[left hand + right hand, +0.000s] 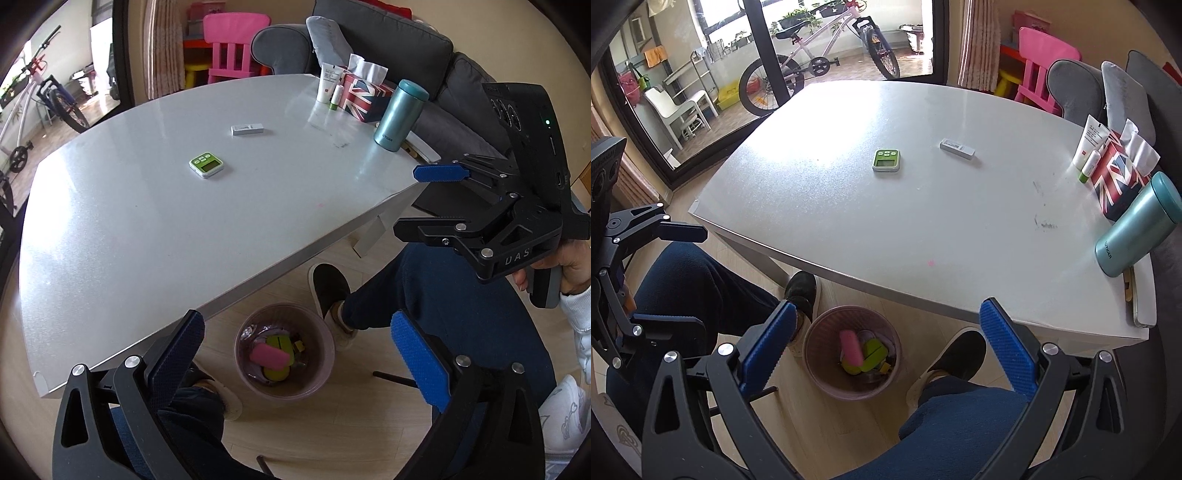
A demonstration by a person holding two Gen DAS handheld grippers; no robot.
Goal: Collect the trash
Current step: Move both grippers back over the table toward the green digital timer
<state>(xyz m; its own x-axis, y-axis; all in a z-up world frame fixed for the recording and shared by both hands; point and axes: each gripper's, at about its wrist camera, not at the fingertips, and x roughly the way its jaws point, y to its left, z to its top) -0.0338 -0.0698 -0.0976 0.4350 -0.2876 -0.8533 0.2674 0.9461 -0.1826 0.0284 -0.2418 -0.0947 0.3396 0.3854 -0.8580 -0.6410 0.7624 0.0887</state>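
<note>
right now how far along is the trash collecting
Mostly done, it seems: the bin on the floor already holds a pink piece and yellow-green pieces. Nothing is in hand; the left gripper and right gripper both stand open and empty above it. Left on the table: a green timer and a small white box, which may not be trash.

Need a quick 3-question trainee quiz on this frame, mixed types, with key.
1. True or false: the bin stands on the table.
2. The left gripper holds: A) the green timer B) nothing C) the teal flask
3. What colour is the oblong item lying on top in the bin?

Key: 1 false, it stands on the floor by the table's edge; 2 B; 3 pink.
</note>
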